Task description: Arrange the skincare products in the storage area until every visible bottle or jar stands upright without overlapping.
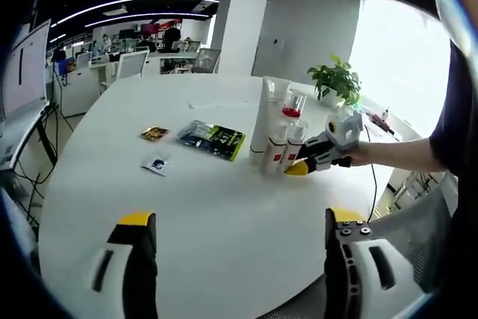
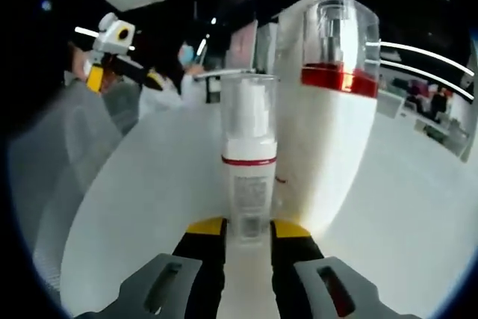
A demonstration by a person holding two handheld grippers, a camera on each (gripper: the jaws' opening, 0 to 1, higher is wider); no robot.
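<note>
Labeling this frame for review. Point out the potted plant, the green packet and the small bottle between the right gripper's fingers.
potted plant [image 1: 336, 81], left gripper view, on its leaves.
green packet [image 1: 213, 139], left gripper view, on its middle.
small bottle [image 2: 249, 184], right gripper view, on its white body.

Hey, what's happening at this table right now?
A person is tidying skincare bottles on a round white table. The right tongs are closed around the base of a slim white pump bottle with a clear cap, standing upright beside a larger white bottle with a red band. The left tongs hang open and empty above the table.
</note>
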